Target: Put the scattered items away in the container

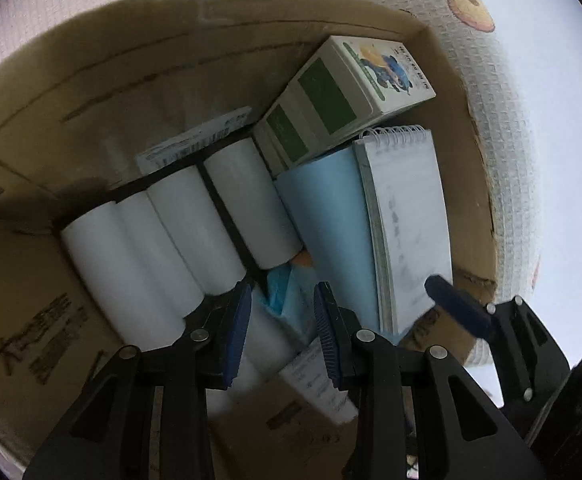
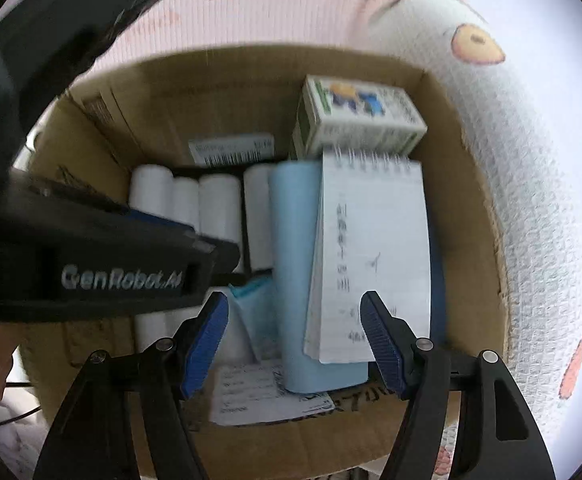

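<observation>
Grippers both spread, pinching nothing: your left gripper (image 1: 281, 332) and right gripper (image 2: 295, 344) hover over the cardboard box (image 2: 475, 216). Notepad (image 2: 371, 256) lies atop the blue roll (image 2: 295, 264) at right, packed tight.

I see a matt brown cardboard box (image 1: 467, 184). At its twelve o'clock sits a glossy printed carton (image 1: 351, 96); smooth white paper rolls (image 1: 195, 232) at nine; a wire-bound paper notepad (image 2: 371, 256) at three. My tongs (image 1: 283, 336) carry ribbed blue rubbery pads (image 1: 239, 332).

Black fingers (image 1: 239, 324), ribbed blue pads (image 2: 207, 344)
</observation>
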Available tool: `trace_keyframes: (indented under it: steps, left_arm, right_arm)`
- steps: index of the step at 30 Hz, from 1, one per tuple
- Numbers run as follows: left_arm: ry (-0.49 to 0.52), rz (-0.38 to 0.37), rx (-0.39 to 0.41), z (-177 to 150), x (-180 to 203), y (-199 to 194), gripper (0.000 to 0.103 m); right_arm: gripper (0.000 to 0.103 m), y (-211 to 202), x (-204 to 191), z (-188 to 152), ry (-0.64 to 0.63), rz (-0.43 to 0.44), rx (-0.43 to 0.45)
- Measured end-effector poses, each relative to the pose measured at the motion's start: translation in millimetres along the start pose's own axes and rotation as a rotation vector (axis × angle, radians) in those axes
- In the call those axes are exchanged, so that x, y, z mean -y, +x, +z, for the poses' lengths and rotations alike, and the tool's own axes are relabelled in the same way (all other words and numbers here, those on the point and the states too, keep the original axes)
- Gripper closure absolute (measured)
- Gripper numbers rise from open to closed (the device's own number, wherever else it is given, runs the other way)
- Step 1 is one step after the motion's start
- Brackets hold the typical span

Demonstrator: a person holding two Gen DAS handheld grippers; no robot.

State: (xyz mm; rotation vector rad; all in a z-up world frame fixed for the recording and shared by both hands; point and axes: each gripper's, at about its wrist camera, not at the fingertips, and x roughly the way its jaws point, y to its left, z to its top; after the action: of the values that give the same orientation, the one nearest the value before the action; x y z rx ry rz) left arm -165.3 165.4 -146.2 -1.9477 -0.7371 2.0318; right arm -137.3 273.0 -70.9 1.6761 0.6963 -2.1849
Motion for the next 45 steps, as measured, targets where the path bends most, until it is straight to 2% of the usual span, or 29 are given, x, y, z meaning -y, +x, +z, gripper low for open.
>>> trace_keyframes:
  steps: [2, 5, 7, 10, 15, 19, 22, 23, 27, 30, 32, 34, 35, 39, 43, 45]
  left_arm:
    - [-0.021, -0.02, 0.008, -1, 0, 6, 0.067]
    - [-0.099, -0.097, -0.019, -1, -4, 18, 0.071]
    - [-0.122, -0.132, -0.025, 0, -5, 19, 0.085]
    - [-0.112, -0.163, -0.021, -1, -4, 18, 0.091]
    - [-0.132, -0.213, -0.024, -5, -10, 17, 0.091]
    - [-0.136, -0.222, 0.005, -10, -11, 11, 0.089]
    - [-0.139, -0.268, 0.002, -9, -12, 11, 0.089]
    - [-0.148, -0.286, 0.003, -8, -13, 11, 0.089]
    - [-0.14, -0.378, -0.011, -4, -8, 13, 0.089]
    - [-0.118, -0.358, -0.017, -3, 1, 13, 0.088]
    - [-0.115, -0.374, -0.013, -3, 2, 13, 0.088]
    - [-0.111, -0.474, -0.025, 0, 10, 15, 0.088]
    - [-0.107, -0.484, -0.032, 0, 16, 16, 0.089]
    - [-0.048, -0.355, 0.038, -1, 44, 6, 0.09]
    - [-0.055, -0.33, 0.047, -3, 47, 5, 0.089]
    - [-0.072, -0.319, 0.043, -3, 46, 8, 0.089]
  right_arm:
    - [0.036, 2, 0, 7, -0.01, -0.007, 0.001]
    - [0.036, 7, 8, 4, -0.011, -0.024, 0.017]
    - [0.036, 9, 12, 3, -0.022, -0.075, 0.022]
    - [0.036, 11, 19, 3, -0.015, -0.073, 0.027]
    - [0.036, -12, 20, -2, -0.023, -0.003, 0.049]
    - [0.032, -9, 15, -3, -0.07, -0.032, 0.071]
    - [0.032, -3, 18, -2, -0.081, -0.125, 0.07]
    - [0.031, -1, 19, -2, -0.09, -0.132, 0.069]
    - [0.031, 4, 25, -2, -0.081, -0.115, 0.078]
    - [0.031, -13, 36, -8, -0.065, -0.099, 0.084]
    - [0.031, -18, 41, -9, -0.05, -0.098, 0.086]
    - [0.031, -19, 46, -8, -0.03, -0.104, 0.082]
    - [0.031, -19, 50, -8, -0.014, -0.113, 0.079]
    - [0.031, -20, 73, -7, 0.089, -0.063, 0.081]
    - [0.031, -22, 78, -13, 0.085, -0.101, 0.08]
    - [0.031, -18, 83, -14, 0.106, -0.09, 0.065]
